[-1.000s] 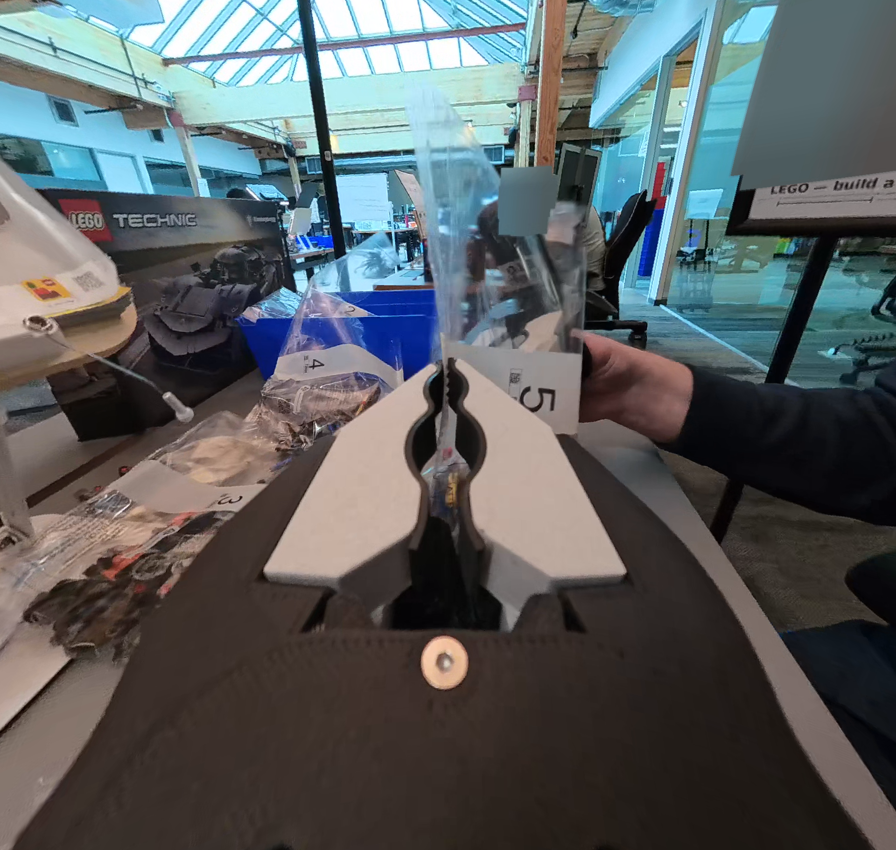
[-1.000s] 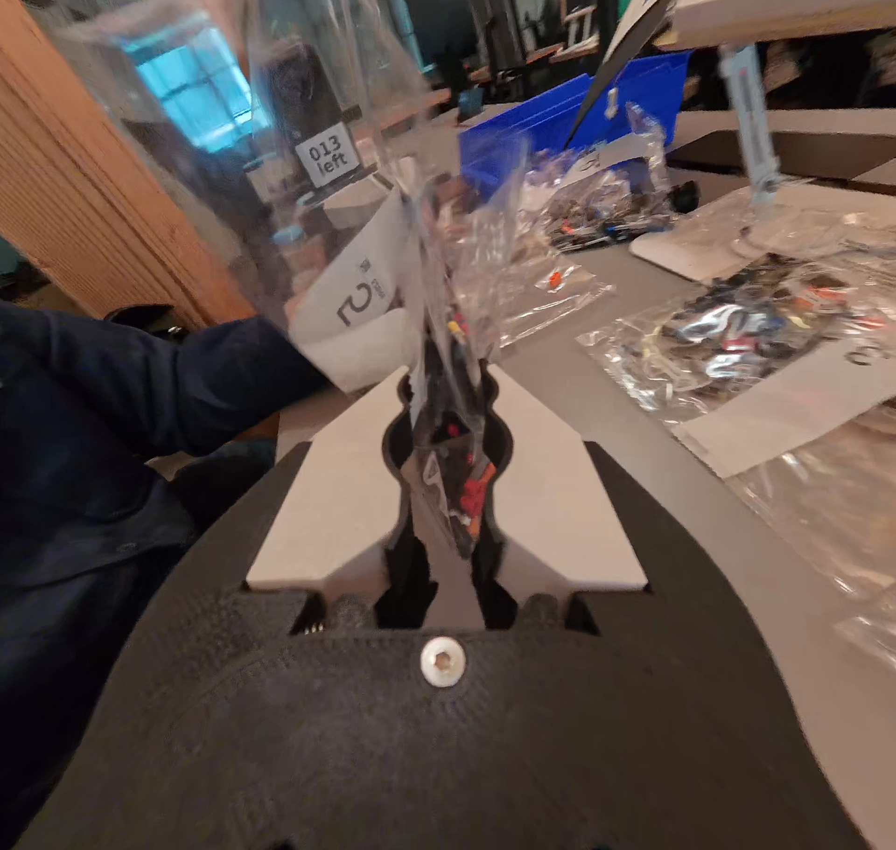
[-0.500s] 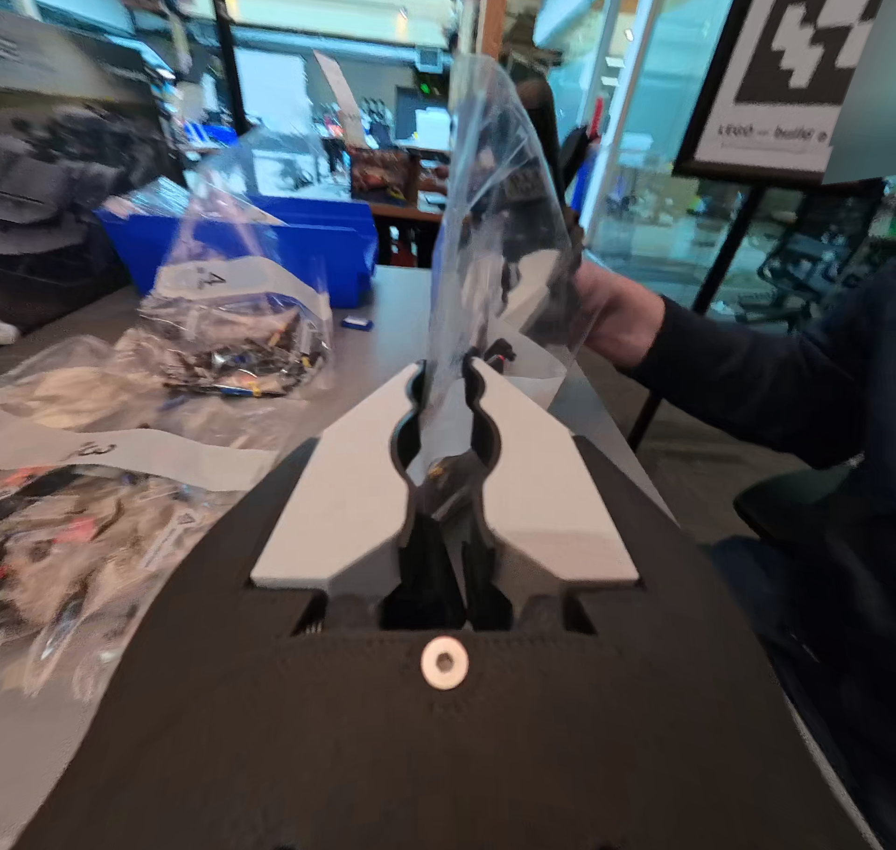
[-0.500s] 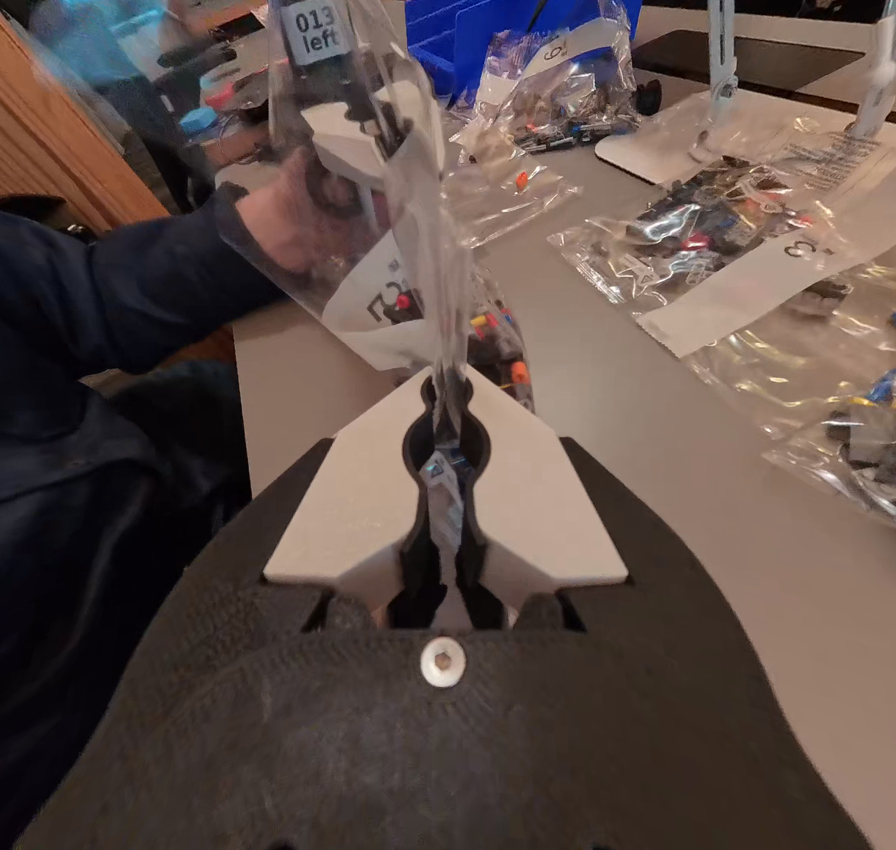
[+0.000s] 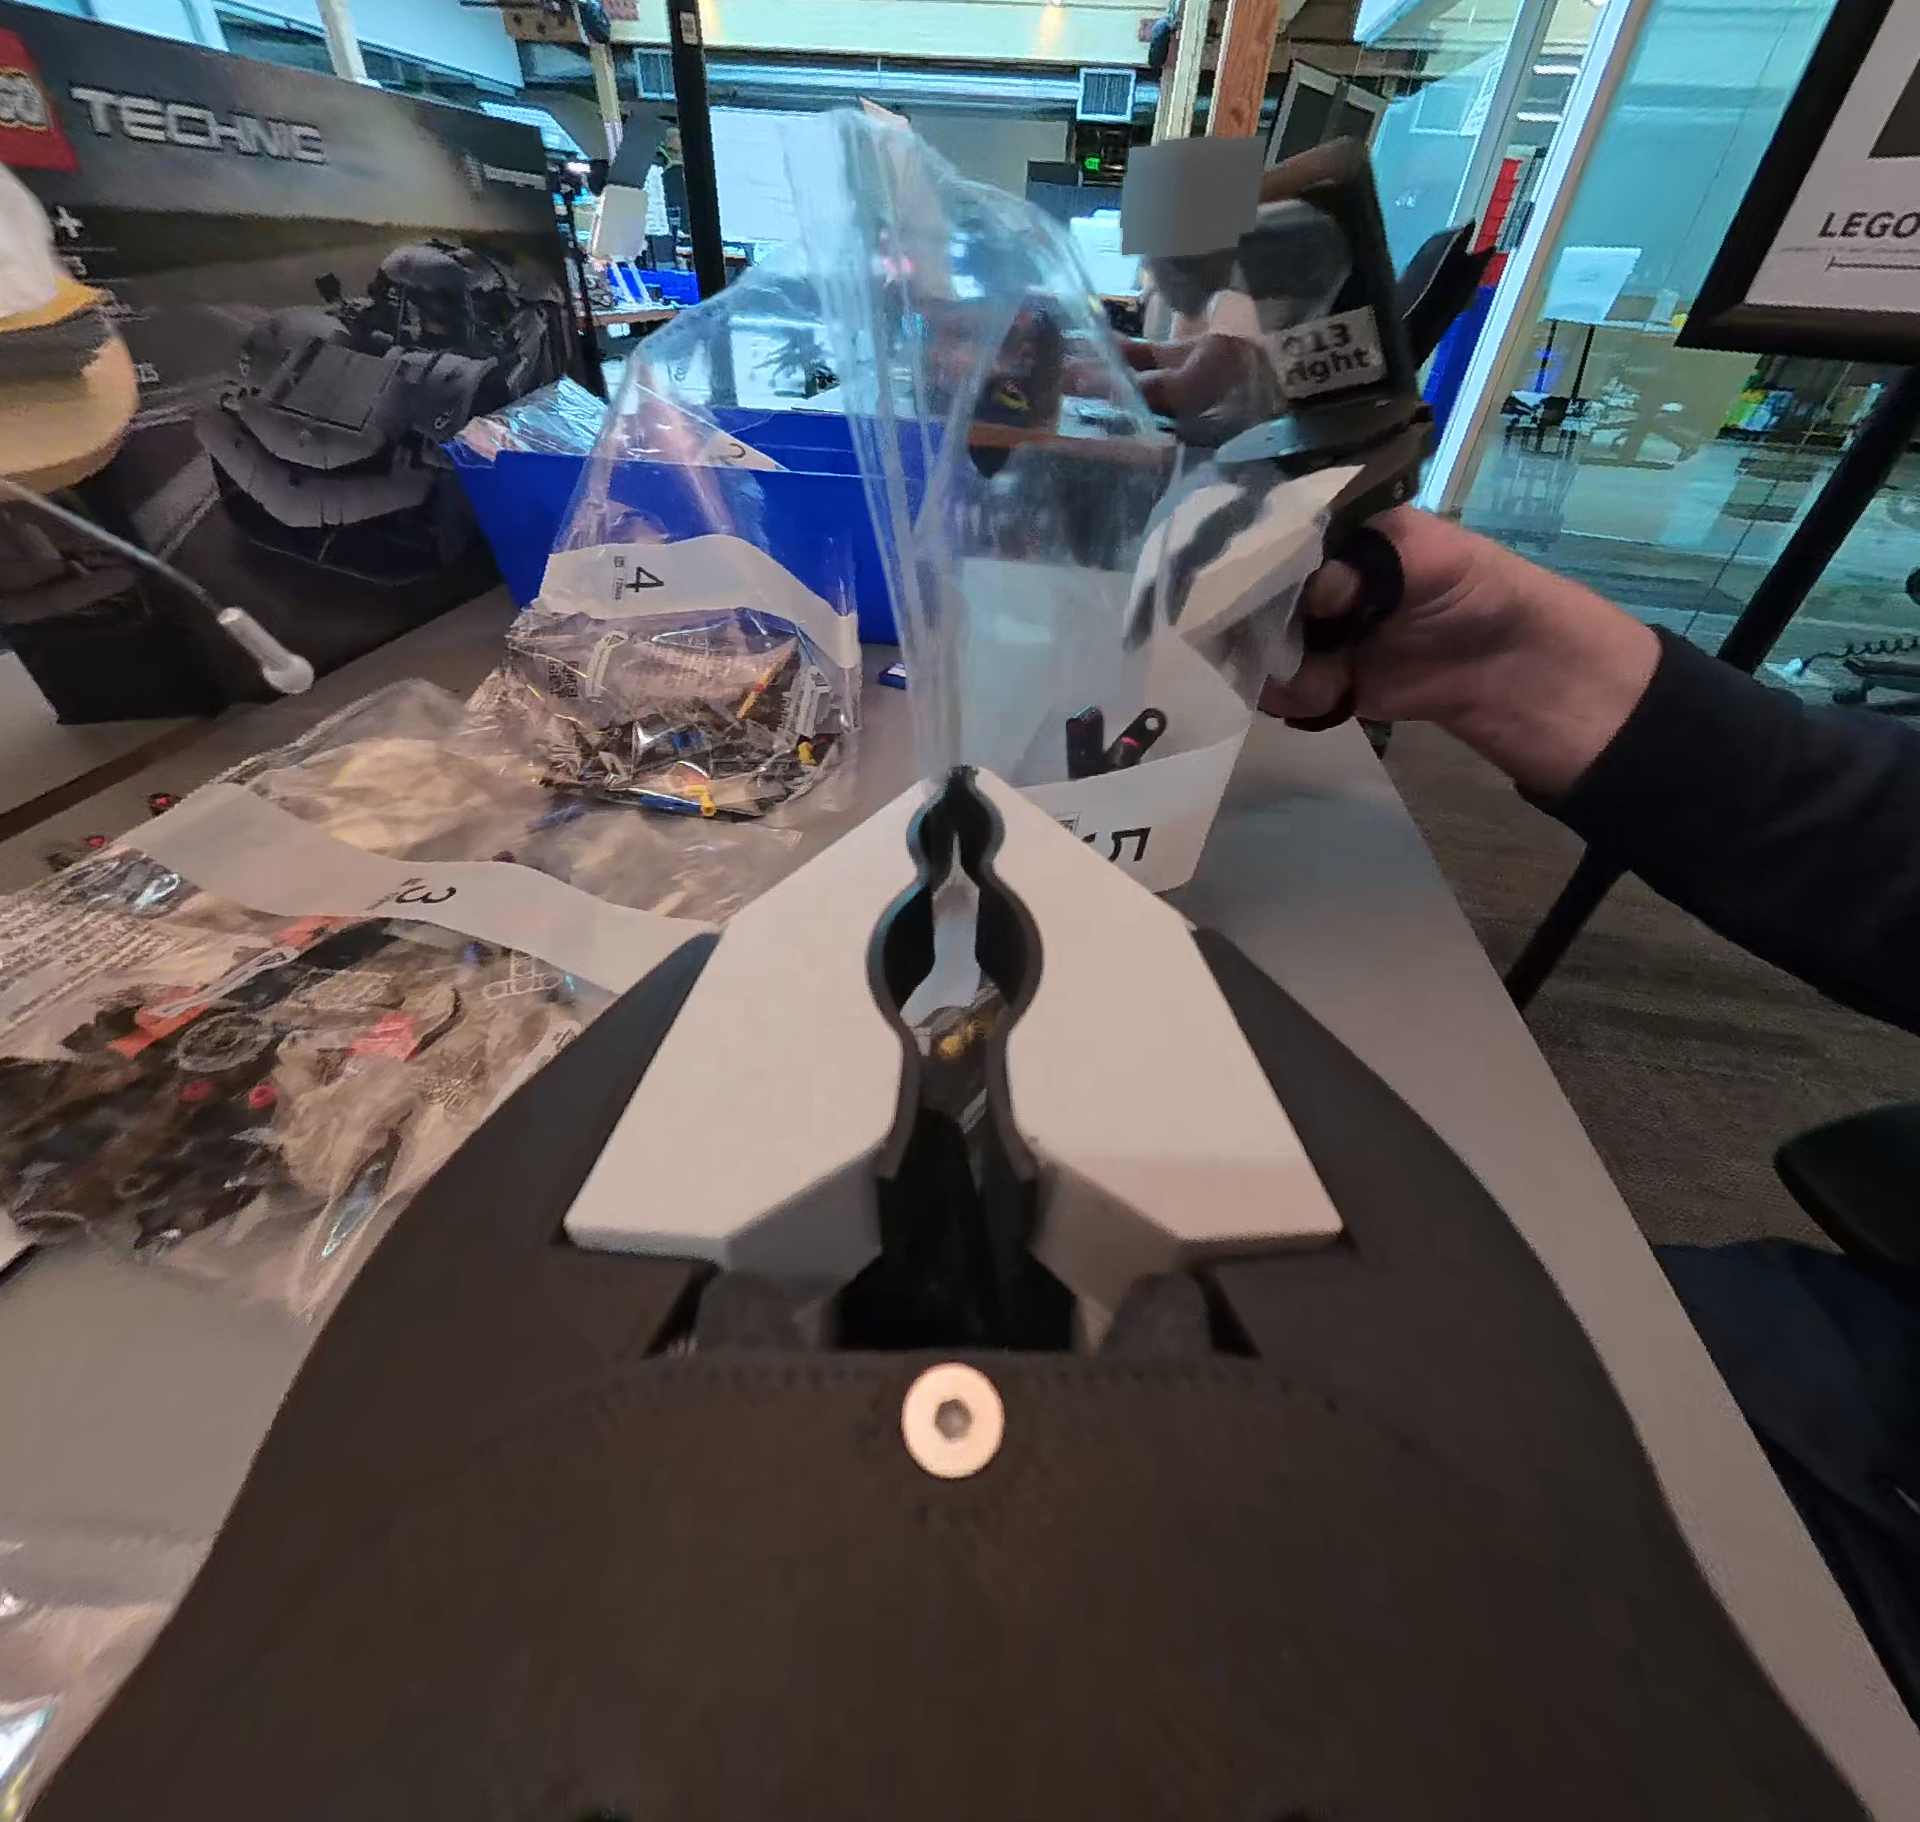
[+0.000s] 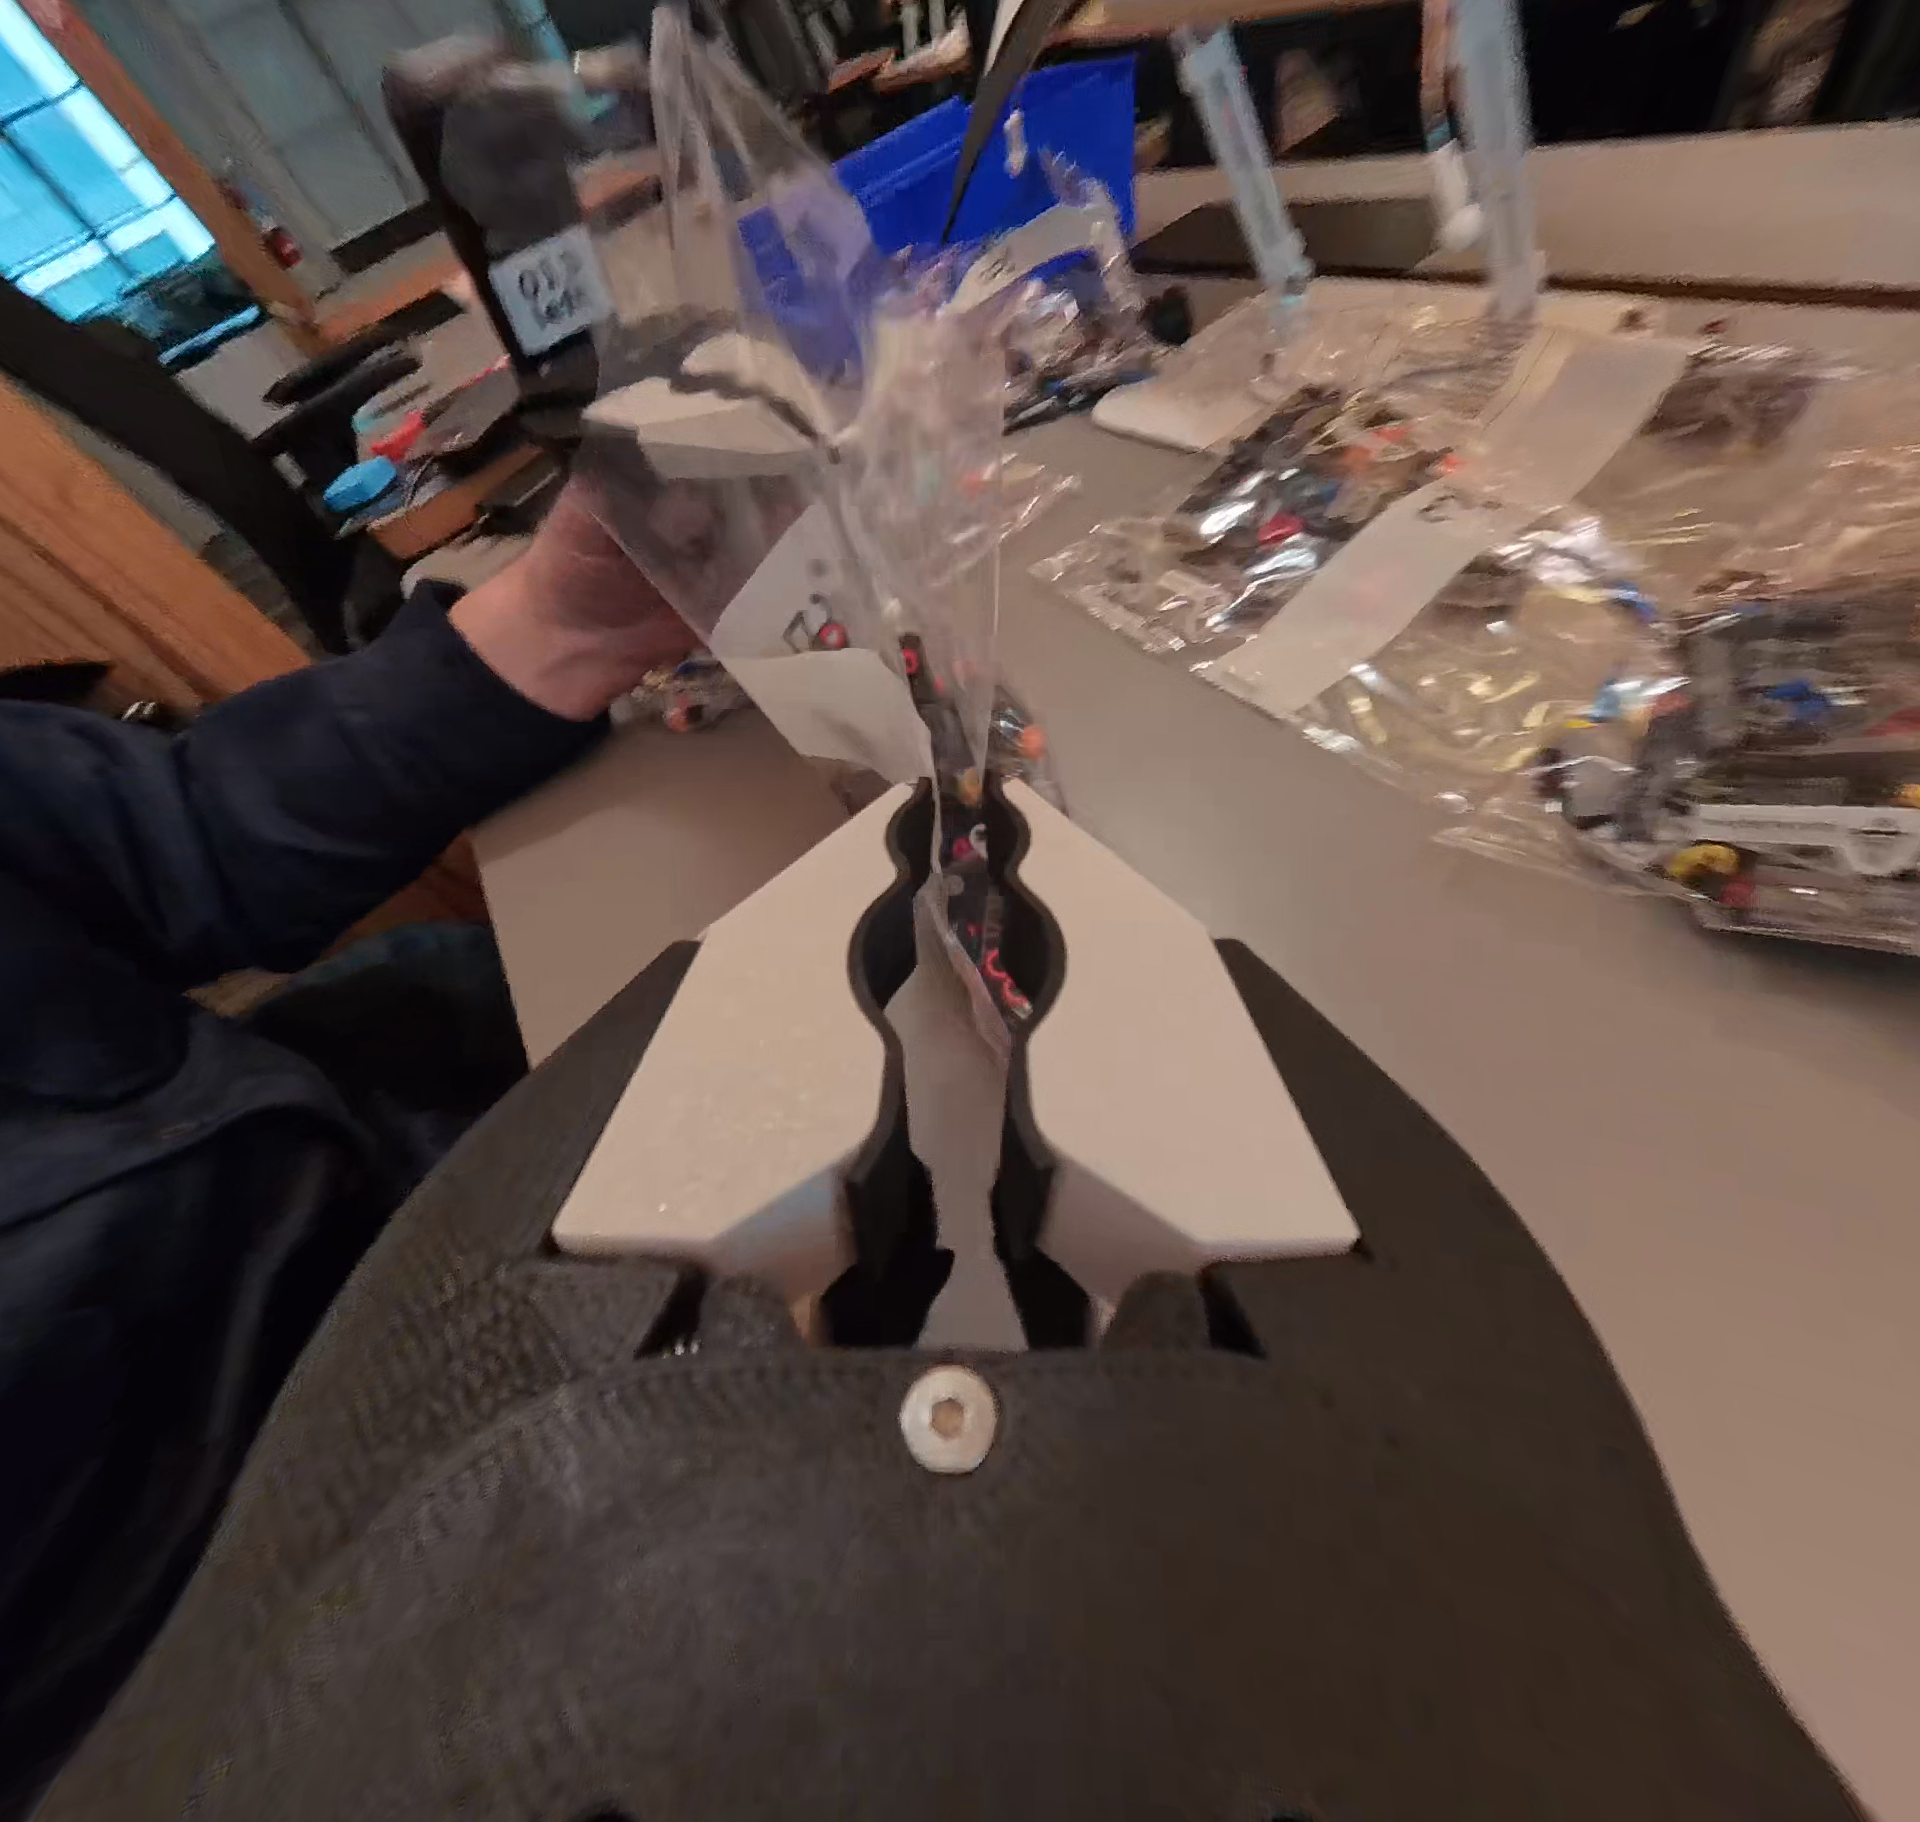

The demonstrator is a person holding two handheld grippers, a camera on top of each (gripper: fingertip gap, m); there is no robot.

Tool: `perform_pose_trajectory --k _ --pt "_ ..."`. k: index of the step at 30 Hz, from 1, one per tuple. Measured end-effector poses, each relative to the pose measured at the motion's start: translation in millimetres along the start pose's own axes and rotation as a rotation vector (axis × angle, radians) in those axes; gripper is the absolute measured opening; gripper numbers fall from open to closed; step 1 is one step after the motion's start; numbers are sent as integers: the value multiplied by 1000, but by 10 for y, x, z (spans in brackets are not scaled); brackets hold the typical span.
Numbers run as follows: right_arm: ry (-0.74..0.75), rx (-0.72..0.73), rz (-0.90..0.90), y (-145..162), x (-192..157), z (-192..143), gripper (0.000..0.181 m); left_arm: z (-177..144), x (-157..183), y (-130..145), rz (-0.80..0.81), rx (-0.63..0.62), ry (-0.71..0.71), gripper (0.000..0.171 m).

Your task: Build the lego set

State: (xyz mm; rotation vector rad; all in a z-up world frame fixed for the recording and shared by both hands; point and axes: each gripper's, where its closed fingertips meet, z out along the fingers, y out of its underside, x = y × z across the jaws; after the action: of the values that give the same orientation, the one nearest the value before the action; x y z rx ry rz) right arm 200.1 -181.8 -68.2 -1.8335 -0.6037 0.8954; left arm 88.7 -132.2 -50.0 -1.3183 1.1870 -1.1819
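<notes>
Claws: left claw (image 5: 958,785), right claw (image 6: 961,796) both clamp clear bag (image 5: 997,484) | near table edge (image 5: 1382,868)

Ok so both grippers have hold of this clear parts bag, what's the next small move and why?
Probably pull the two grippers slowly apart to tear the clear bag open. The left gripper and right gripper each pinch its film, stretched upright between them above the table, and loose parts sit low inside, so a gentle tear should keep them from scattering.

Grey table (image 5: 1340,941), glass office walls (image 5: 1683,245) at right, wood beams (image 5: 1242,16) overhead.
</notes>
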Motion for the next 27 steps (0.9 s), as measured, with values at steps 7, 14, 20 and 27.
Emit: perform_pose_trajectory --k 7,14,20,27 --pt "424 182 183 -224 1017 -583 54 -90 -138 -50 -42 61 -52 1" --pt "587 215 381 -163 1917 -727 56 -90 -154 -40 -37 67 -65 2" --pt "637 122 454 -69 2306 -537 45 -84 -133 -50 -29 66 -59 2" --pt "599 148 444 -143 2380 -420 0 -97 -149 -54 -19 62 -64 2"
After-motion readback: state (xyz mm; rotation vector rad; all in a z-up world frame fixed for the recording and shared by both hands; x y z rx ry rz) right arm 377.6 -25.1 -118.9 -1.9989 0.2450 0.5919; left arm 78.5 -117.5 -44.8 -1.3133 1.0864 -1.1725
